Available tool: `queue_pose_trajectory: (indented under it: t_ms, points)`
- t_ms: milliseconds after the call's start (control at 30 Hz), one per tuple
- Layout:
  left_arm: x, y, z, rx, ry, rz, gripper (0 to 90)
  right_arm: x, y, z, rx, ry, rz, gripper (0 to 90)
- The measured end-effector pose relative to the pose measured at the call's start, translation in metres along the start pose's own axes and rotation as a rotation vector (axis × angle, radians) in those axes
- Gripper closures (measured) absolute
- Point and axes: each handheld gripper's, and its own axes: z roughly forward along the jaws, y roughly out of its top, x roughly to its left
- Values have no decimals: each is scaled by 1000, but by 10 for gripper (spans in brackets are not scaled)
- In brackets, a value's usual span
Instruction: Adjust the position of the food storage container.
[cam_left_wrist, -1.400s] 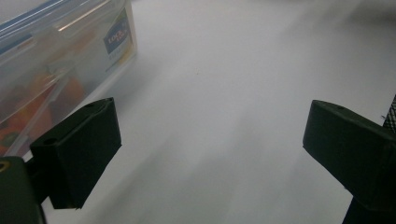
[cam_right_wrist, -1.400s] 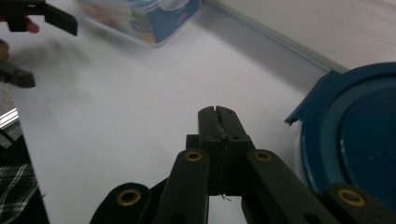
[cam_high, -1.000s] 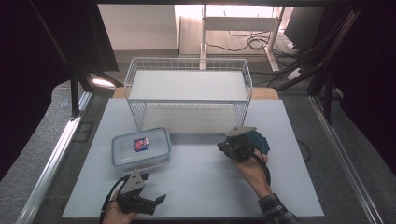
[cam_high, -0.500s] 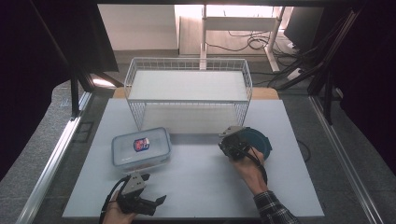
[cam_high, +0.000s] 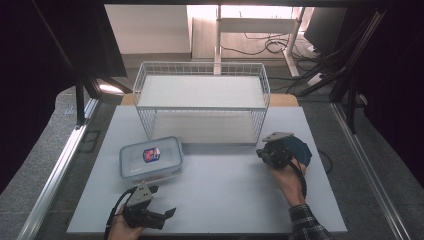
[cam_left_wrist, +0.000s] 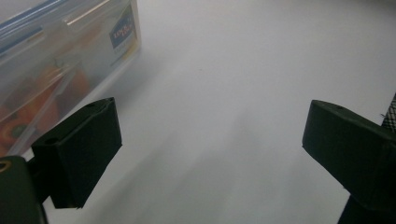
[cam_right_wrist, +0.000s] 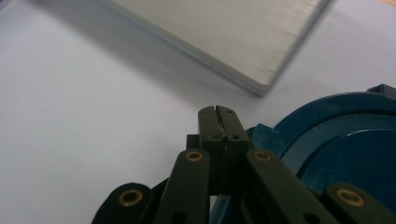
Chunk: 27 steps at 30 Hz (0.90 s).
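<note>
White worktop (cam_high: 220, 200) carried everything: right gripper (cam_right_wrist: 218, 114) clamped the blue plate's (cam_right_wrist: 355, 154) rim, not yet racked, left gripper (cam_left_wrist: 210, 154) gaping empty.

This was a lab-style recording room. A white table (cam_high: 210, 200) stood between dark curtains (cam_high: 45, 60), with loose cables (cam_high: 270, 47) on the floor.

White wire shelf rack (cam_high: 202, 102) standing at the back of a white surface (cam_high: 225, 195), clear lidded food container (cam_high: 150, 158) with a label, front left of the rack, black cables (cam_high: 280, 47) on the floor behind
</note>
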Motion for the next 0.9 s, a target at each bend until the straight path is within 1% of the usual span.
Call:
queue_pose_trajectory:
  t_ms: [33,67,100,133,167,200,233,267,300,333,367,400,467,500,533,567,600,633,667,700,733,767,800,833,867,900]
  points:
    - [1,1,-1,3,3,-12,45,-9,-3,-2,-6,-6,22,899]
    - [1,1,-1,3,3,-12,45,-9,-3,-2,-6,-6,22,899]
    - [2,3,-3,13,18,-17,44,-15,-5,-4,-8,-11,37,898]
    - [3,4,-5,12,19,-25,42,-18,-6,-5,-10,-15,44,898]
    - [5,5,-7,0,13,-30,41,-20,-7,-5,-14,-21,51,898]
    - [5,5,-7,0,13,-30,42,-21,-8,-5,-20,-24,52,898]
    - [6,6,-10,-8,14,-40,42,-21,-8,-5,-20,-24,52,898]
    - [8,9,-17,-17,42,-35,57,-21,-9,-5,-30,-28,48,897]
    - [9,10,-22,-27,79,-25,85,-20,-10,-5,-30,-33,40,896]
    - [9,10,-22,-27,79,-25,132,-20,-10,-5,-30,-33,40,896]
    - [10,12,-27,-30,105,-22,132,-19,-10,-5,-32,-35,37,896]
    - [13,13,-33,-45,125,-36,180,-19,-11,-6,-36,-37,31,895]
    - [18,15,-41,-66,134,-67,314,-19,-12,-8,-56,-26,29,895]
    - [22,16,-46,-76,153,-81,375,-19,-13,-9,-66,-18,28,895]
    - [30,17,-56,-93,196,-102,496,-18,-13,-11,-87,-8,12,894]
    - [30,17,-56,-93,196,-102,540,-18,-13,-11,-87,-8,12,894]
    - [36,18,-61,-104,233,-118,540,-16,-13,-12,-94,-8,-1,894]
    - [46,20,-67,-123,273,-139,630,-12,-12,-12,-101,-13,-29,893]
    - [50,20,-70,-135,293,-149,680,-9,-11,-12,-109,-9,-43,893]
    - [50,20,-70,-135,293,-149,731,-9,-11,-12,-109,-9,-43,893]
    - [58,20,-73,-145,325,-161,778,-3,-10,-10,-117,-1,-74,893]
    - [72,19,-77,-146,377,-177,816,1,-9,-8,-118,0,-90,893]
    - [72,19,-77,-146,377,-177,846,1,-9,-8,-118,0,-90,893]
    - [80,18,-78,-137,407,-185,846,4,-8,-7,-115,0,-103,893]
    - [97,13,-77,-95,473,-198,894,9,-6,-5,-115,6,-111,893]
    - [97,13,-77,-95,473,-198,898,9,-6,-5,-115,6,-111,893]
